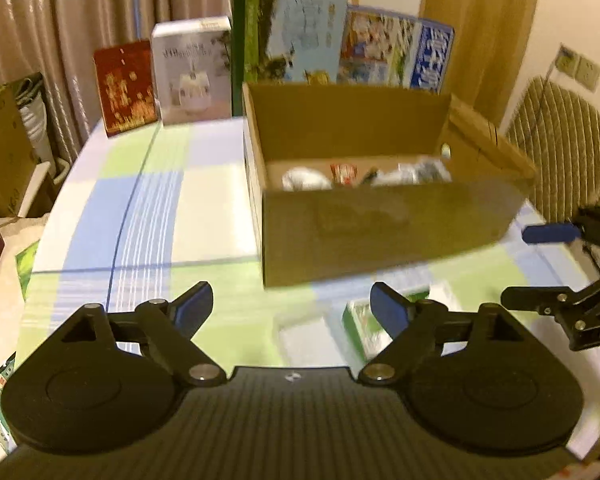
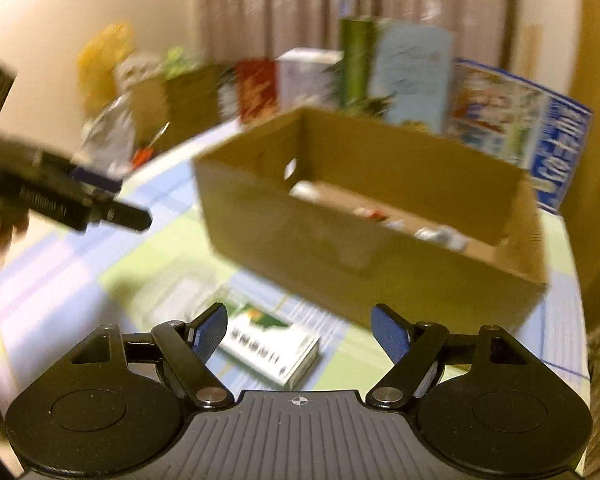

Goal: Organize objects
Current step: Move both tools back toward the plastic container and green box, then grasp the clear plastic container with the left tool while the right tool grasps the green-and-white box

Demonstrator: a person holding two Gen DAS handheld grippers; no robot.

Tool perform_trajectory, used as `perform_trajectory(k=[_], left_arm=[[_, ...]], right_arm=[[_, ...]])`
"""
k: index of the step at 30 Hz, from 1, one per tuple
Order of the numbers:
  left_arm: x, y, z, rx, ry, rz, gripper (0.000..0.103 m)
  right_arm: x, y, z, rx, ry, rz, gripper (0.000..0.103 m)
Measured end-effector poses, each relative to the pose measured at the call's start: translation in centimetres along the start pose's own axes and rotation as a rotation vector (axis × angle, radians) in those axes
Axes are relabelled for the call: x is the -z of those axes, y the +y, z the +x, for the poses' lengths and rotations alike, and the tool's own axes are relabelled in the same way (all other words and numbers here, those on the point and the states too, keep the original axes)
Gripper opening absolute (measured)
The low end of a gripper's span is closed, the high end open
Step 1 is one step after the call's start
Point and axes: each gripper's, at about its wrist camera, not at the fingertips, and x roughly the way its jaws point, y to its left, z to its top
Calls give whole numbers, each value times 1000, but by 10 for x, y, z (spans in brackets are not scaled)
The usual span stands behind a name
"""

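Both views motion-blurred. Left claw: jaws spread wide, nothing between the blue pads. Right claw: jaws likewise wide apart, nothing gripped.

Open cardboard box sits centre-right in the left wrist view, on the checked cloth of the bench. Inside, on its floor: several small items, white and red, too blurred to identify.

Small green-and-white carton lies flat on the bench in the lower centre of the right wrist view, in front of the box and apart from it, just ahead of the right claw's left pad. Probably the same carton appears as a smear at lower right of the left wrist view.

Upright printed boxes stand in a row behind the cardboard box, upper centre. Curtain at upper left.
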Motion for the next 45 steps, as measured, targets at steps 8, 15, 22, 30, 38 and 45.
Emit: perform_trajectory(k=[8,15,22,30,38,45], left_arm=[[10,7,11,-1,63,29,86],[11,6,26,13,109,65,87],[10,14,40,9,136,57,87],[11,15,50,8,164,54,88],[11,-1,54,65,173,39,87],[13,-14,66,71,187,46,86]], right_arm=[[4,13,48,-78,98,-128,77],[4,22,88,-110,168,-212,77],[3,27,119,-127,224,-273,77],[-2,22,132,-129,288,-207,71],[-1,6,116,-40,392,-16,56],[3,3,112,-45,383,21,56]])
